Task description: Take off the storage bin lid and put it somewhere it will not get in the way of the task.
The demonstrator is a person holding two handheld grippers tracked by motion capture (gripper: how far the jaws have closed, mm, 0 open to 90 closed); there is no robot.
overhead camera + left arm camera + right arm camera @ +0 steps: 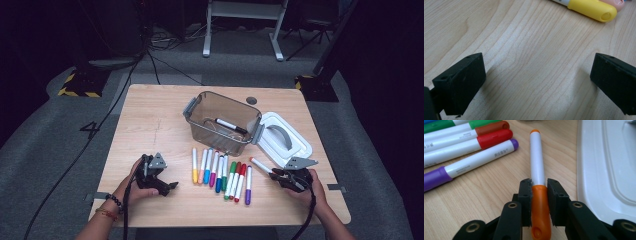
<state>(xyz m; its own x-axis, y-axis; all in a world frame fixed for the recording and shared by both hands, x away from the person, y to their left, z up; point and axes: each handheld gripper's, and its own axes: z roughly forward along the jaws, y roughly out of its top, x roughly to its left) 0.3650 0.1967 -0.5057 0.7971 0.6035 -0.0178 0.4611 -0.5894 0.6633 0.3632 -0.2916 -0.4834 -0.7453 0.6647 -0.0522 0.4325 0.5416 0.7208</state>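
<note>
My right gripper point(539, 188) is shut on the orange cap of a white-barrelled orange marker point(537, 165), close above the wood at the table's front right point(276, 176); the marker point(261, 165) points back and to the left. A row of several coloured markers point(220, 172) lies side by side in front of a clear grey bin point(222, 122), which holds a black marker point(231, 125). My left gripper point(167, 186) rests at the front left, open point(536, 82) over bare wood. The yellow marker's cap point(592, 8) lies just beyond its jaws.
A white lid point(283, 138) with a grey handle lies flat to the right of the bin, just behind my right gripper. The wooden table point(150, 120) is bare on its left half. Dark floor, cables and stand legs surround it.
</note>
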